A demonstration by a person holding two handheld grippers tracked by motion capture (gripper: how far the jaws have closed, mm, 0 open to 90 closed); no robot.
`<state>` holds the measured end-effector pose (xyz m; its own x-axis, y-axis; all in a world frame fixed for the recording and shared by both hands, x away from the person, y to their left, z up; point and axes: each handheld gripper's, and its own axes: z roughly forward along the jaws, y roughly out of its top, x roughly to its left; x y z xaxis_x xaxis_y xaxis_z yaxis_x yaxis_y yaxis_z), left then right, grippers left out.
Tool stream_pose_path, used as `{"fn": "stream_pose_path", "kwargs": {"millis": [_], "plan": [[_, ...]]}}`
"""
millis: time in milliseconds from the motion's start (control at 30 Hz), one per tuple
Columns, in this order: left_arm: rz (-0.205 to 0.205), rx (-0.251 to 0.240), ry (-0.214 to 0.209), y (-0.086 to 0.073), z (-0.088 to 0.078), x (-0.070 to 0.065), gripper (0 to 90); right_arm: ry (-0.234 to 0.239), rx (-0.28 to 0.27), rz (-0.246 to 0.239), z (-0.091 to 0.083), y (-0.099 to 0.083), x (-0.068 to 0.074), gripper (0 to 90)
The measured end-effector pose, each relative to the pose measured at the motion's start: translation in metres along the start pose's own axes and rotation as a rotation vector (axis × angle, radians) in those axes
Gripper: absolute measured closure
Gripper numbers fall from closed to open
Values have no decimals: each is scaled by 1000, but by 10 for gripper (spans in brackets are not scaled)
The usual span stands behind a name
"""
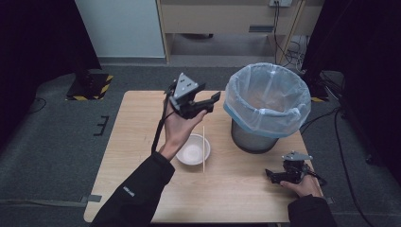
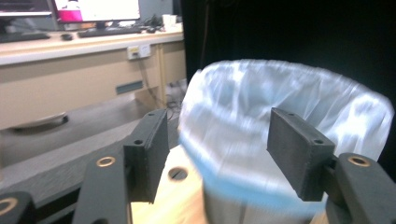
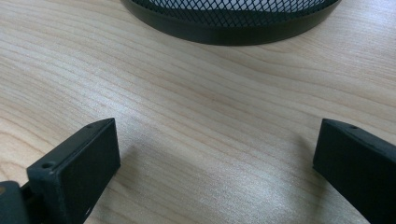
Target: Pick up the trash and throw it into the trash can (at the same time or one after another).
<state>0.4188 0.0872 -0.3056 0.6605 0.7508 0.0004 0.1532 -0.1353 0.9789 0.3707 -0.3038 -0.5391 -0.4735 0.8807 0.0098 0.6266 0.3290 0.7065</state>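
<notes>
Left claw (image 2: 217,158) faces bin (image 2: 285,126).

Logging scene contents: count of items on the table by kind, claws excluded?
Bowl: 1
Chopstick: 1
Mesh waste bin with plastic liner: 1
Total: 3
</notes>
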Motion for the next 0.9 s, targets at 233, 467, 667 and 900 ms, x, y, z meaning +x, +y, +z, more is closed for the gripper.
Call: {"fn": "stream_pose_path", "kwargs": {"millis": [233, 467, 667, 900], "plan": [[-42, 102, 19, -66, -11, 4, 375, -1, 0, -4, 0, 0, 0, 7], [-83, 219, 27, -119, 4, 0, 382, -1, 0, -4, 0, 0, 0, 7], [-90, 300, 53, -146, 18, 1, 393, 0, 0, -4, 0, 0, 0, 7], [-83, 373, 61, -167, 29, -2, 411, -1, 0, -4, 0, 0, 0, 7]]}}
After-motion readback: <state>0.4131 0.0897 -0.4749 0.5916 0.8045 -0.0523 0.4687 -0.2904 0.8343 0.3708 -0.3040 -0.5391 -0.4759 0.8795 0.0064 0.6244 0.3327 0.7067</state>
